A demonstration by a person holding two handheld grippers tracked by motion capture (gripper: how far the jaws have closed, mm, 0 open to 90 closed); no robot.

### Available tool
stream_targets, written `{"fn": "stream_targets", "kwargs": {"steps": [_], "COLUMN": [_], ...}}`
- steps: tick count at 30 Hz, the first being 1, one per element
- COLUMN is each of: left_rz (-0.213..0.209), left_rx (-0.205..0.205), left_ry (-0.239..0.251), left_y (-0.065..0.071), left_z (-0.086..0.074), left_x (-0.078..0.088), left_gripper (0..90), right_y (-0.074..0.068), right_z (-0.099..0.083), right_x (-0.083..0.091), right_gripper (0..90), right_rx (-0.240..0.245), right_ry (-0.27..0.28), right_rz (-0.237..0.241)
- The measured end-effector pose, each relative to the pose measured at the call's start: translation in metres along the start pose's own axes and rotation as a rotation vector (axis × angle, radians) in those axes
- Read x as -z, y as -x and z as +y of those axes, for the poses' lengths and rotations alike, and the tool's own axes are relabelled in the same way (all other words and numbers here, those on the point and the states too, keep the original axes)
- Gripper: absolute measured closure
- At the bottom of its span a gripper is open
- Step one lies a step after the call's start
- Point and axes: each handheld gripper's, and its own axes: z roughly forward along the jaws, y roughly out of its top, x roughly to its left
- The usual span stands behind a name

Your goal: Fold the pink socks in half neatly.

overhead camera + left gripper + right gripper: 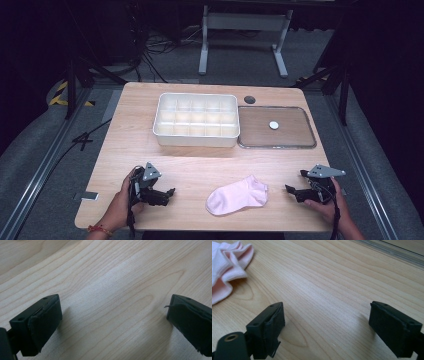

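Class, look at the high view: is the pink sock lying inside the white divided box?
No, the pink sock lies flat on the table, nearer the person than the white divided box.

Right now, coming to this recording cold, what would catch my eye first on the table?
The pale pink ankle sock lying flat near the front edge of the light wooden table, between the left gripper and the right gripper, both open and holding nothing. Behind it stands a white plastic box divided into small compartments, and to its right a clear flat lid with a small white round knob.
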Motion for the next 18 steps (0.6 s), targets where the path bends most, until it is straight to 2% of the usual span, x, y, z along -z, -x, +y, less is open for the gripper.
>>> {"fn": "stream_targets", "kwargs": {"steps": [2, 5, 8, 15, 18], "left_rz": [-0.016, -0.037, -0.049, -0.045, -0.073], "left_rx": [-0.027, -0.045, -0.051, -0.052, -0.087], "left_ry": [-0.001, -0.003, 0.000, -0.002, 0.003], "left_y": [-0.0026, -0.0045, -0.0051, -0.0039, -0.0025], "left_z": [0.0015, 0.0029, 0.0041, 0.0037, 0.0023], "left_x": [-0.0008, -0.0022, -0.0037, -0.0028, -0.0020], "left_gripper": [0.0, 0.0, 0.0, 0.4, 0.6], "right_y": [0.0000, 0.0001, 0.0003, 0.0003, 0.0006], "right_z": [0.0000, -0.0004, -0.0004, -0.0005, -0.0004], "right_x": [0.0000, 0.0004, 0.0005, 0.0006, 0.0008], "right_gripper": [13.8, 13.8, 13.8, 13.9, 15.8], "right_rx": [0.000, -0.001, 0.000, -0.001, -0.001], "right_ry": [0.000, 0.001, 0.000, 0.000, 0.001], "right_rz": [0.000, -0.001, -0.001, -0.002, -0.001]}}
